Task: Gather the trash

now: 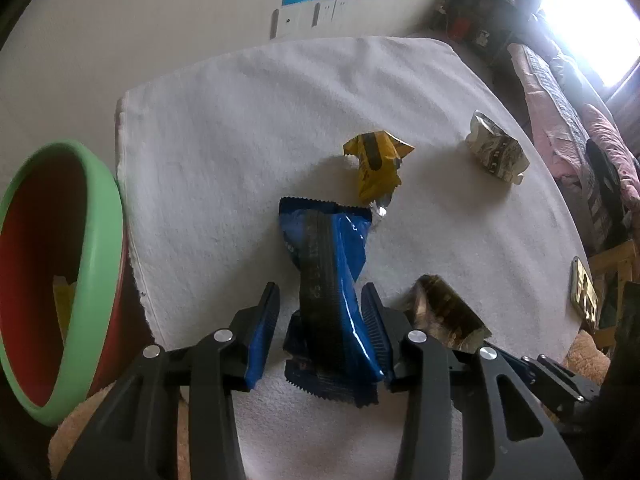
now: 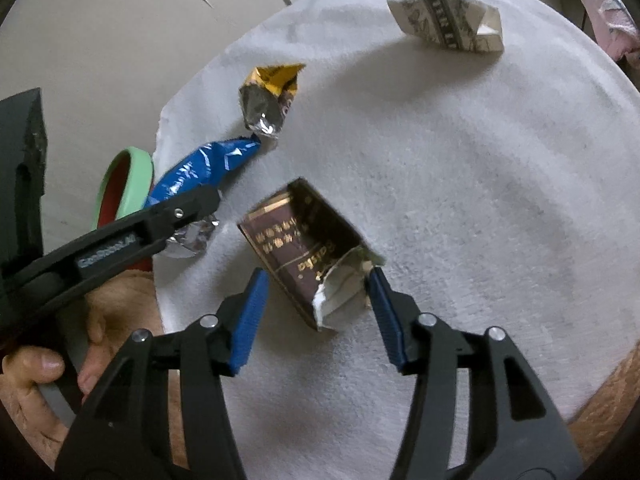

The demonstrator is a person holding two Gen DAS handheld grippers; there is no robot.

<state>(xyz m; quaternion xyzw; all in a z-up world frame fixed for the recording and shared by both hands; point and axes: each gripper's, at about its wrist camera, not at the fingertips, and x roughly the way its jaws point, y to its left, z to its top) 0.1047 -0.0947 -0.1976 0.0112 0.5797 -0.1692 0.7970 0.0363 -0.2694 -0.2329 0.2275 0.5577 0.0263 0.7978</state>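
White towelling covers the surface [image 1: 240, 128]. Lower centre of the left view: the left hand-held gripper [image 1: 320, 312] is spread, fingers either side of the blue wrapper [image 1: 332, 264], not yet pinching. Lower centre of the right view: the right hand-held gripper [image 2: 316, 300] is likewise spread around the brown carton [image 2: 304, 248]. A yellow wrapper [image 1: 376, 160] and pale carton [image 1: 496, 148] lie beyond. At far left, the bin [image 1: 96, 240] holds 1 yellow scrap; judged early, 4 items remain.
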